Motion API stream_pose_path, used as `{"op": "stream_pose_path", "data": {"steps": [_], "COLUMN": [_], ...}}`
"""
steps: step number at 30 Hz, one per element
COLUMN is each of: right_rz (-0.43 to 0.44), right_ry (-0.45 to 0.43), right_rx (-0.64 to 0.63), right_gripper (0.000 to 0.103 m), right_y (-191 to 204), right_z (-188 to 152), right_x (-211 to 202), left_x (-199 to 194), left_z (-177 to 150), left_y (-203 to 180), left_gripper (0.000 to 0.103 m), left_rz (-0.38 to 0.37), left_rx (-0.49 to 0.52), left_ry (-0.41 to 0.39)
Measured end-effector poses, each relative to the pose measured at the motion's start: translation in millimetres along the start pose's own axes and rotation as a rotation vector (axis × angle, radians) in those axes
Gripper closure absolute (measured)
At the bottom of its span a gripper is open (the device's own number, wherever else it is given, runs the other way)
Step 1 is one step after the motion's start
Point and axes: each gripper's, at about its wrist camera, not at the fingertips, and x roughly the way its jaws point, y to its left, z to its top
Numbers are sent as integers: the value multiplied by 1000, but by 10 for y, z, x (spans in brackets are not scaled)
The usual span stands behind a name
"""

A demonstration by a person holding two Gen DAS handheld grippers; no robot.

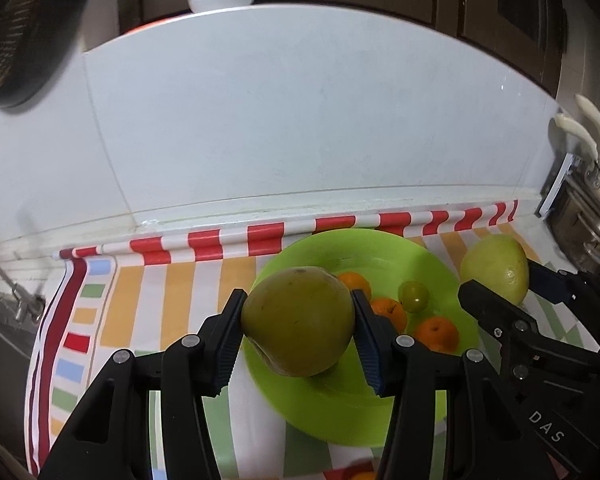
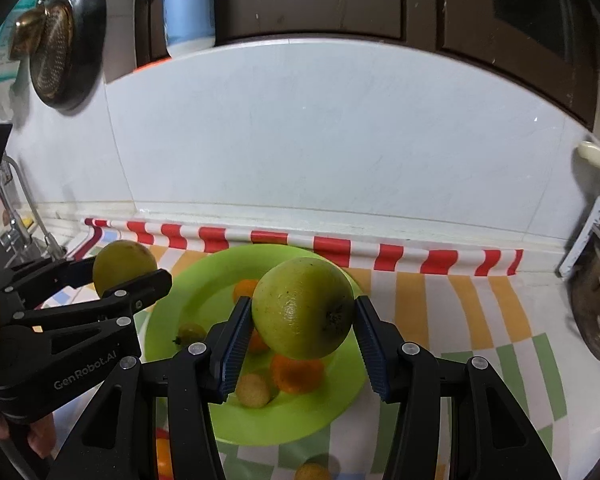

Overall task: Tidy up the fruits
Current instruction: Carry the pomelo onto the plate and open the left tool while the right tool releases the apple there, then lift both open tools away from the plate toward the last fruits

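Note:
My left gripper (image 1: pixel 298 320) is shut on a large brownish-green fruit (image 1: pixel 298 322) and holds it above the left part of a green plate (image 1: pixel 340 412). My right gripper (image 2: pixel 302 322) is shut on a large yellow-green fruit (image 2: pixel 303 308) above the same plate (image 2: pixel 188 292). The plate holds small oranges (image 1: pixel 436 334), a small green fruit (image 1: pixel 413 297) and a small yellowish fruit (image 2: pixel 253 391). Each gripper also shows in the other's view: the right with its fruit (image 1: pixel 496 268), the left with its fruit (image 2: pixel 122 268).
The plate lies on a striped cloth (image 1: pixel 148 292) on a counter against a white tiled wall (image 1: pixel 300 120). More small fruits lie on the cloth in front (image 2: pixel 312 472). A faucet and sink (image 2: pixel 18 216) are at left, a metal rack (image 2: pixel 596 280) at right.

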Motion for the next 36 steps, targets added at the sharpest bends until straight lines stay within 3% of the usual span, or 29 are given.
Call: {"op": "stream_pose_path", "data": {"steps": [15,23,36], "right_rz": [25,5,7], "right_ry": [90,37,-73], "right_rx": [46,23,26], "right_gripper": [51,46,46], "right_y": [-117,-64,-32], "right_z": [-58,-9,-98], "right_x": [464,286,-370], "left_x": [361,91,-634], "left_z": [-37,-15,-168], "left_y": [36,64,23], "left_gripper": [52,46,38], "left_rz": [-50,-1,1], "left_rx": [12,21,22], "left_ry": [67,-4,-100]}}
